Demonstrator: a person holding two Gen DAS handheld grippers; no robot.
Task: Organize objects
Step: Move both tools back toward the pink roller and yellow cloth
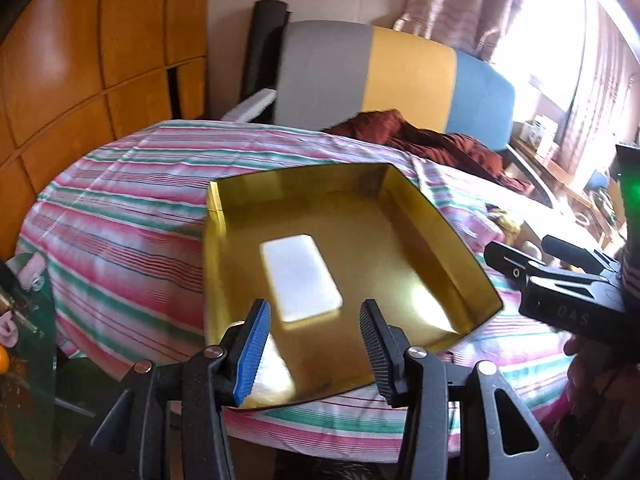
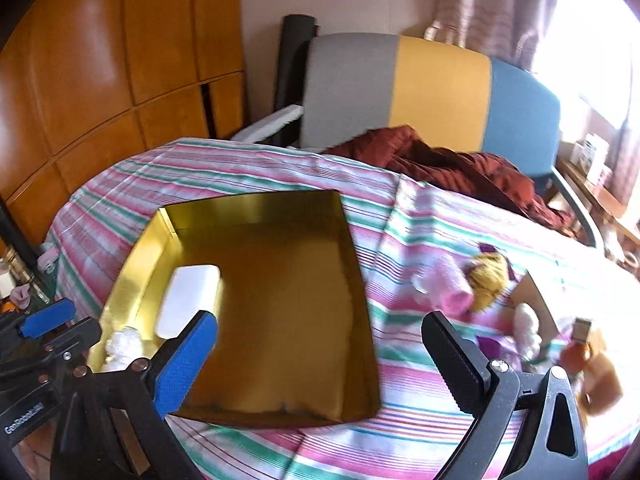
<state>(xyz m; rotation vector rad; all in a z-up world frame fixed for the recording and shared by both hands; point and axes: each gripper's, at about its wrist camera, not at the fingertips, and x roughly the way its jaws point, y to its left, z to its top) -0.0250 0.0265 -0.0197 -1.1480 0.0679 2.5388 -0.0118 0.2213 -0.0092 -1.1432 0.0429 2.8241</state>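
Observation:
A shallow gold tray (image 1: 440,236) (image 2: 352,280) lies on the striped bed. A white flat block (image 1: 300,276) (image 2: 188,300) lies inside it, and a white fluffy item (image 2: 120,348) sits in its near left corner. My left gripper (image 1: 316,344) is open and empty over the tray's near edge. My right gripper (image 2: 320,364) is open and empty above the tray's near right part. A pink soft toy (image 2: 444,288), a yellow yarn-like item (image 2: 488,276) and brown small items (image 2: 592,364) lie on the bed to the right of the tray.
The bed (image 1: 120,208) (image 2: 420,432) has a pink, green and white striped sheet. A dark red blanket (image 1: 420,136) (image 2: 460,164) lies at the back. A grey, yellow and blue headboard (image 1: 408,76) stands behind. Wooden wardrobe doors (image 1: 80,60) are on the left.

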